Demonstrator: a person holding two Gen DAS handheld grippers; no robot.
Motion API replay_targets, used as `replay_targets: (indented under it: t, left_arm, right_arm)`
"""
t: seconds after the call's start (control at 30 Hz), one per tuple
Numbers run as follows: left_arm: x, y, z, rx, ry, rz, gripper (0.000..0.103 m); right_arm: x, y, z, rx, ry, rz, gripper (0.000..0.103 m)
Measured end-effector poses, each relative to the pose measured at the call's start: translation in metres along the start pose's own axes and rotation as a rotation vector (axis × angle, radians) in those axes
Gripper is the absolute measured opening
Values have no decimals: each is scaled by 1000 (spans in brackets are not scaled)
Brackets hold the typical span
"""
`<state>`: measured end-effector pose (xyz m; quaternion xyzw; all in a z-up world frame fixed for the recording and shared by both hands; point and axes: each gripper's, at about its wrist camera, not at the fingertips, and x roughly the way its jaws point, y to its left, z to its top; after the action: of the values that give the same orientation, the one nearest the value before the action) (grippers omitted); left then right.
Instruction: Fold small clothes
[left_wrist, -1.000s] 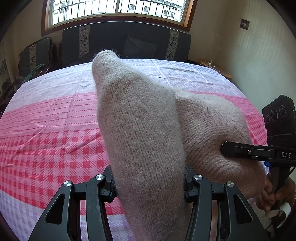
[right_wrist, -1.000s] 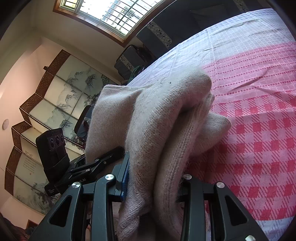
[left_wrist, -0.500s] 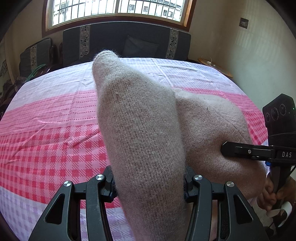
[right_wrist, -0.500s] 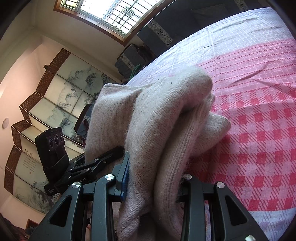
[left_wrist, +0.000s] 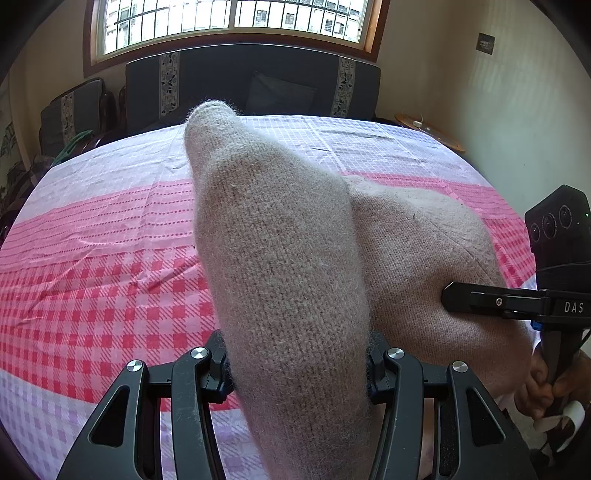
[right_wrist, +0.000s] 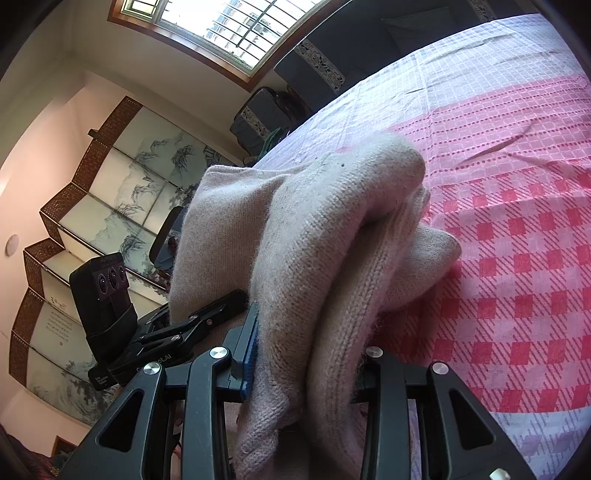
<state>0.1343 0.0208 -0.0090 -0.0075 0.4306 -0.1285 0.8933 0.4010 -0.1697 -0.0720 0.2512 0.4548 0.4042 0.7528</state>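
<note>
Left black two-finger gripper (left_wrist: 297, 365): jaws part-way apart and clamped on a thick bunched fold of the beige fuzzy knitted garment (left_wrist: 280, 266), the knit filling the whole gap between the pads. From that grip the fold rises as a rounded ridge away from the camera, its tip standing against the dark sofa behind. Right black two-finger gripper (right_wrist: 306, 363): jaws set narrower, gripping another gathered part of the same garment; a blue pad (right_wrist: 251, 350) on its left finger presses against the knit. In the right wrist view the garment humps up over the jaws and a rounded lobe of it droops toward the cloth on the right; contact with the cloth cannot be judged. In the left wrist view one finger of the right gripper lies across the garment's right side, with a person's hand (left_wrist: 546, 380) on its handle at the lower right edge. Beneath the garment: a pink, red and white checked cloth (left_wrist: 92, 295) covering the surface, lightly creased. Beyond its far edge: a dark sofa with patterned vertical bands (left_wrist: 251, 81), and above it a wide barred window (left_wrist: 236, 18). Right wrist view, left side: a folding screen with ink landscape panels (right_wrist: 110, 206) against the wall.
</note>
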Motion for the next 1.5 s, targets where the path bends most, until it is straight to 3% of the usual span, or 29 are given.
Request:
replay_targets:
  t: [1.5]
  left_arm:
    - [-10,-1,0,24,-30,18,52]
  right_arm:
    - [2,6,2,-57,-1,-9,33]
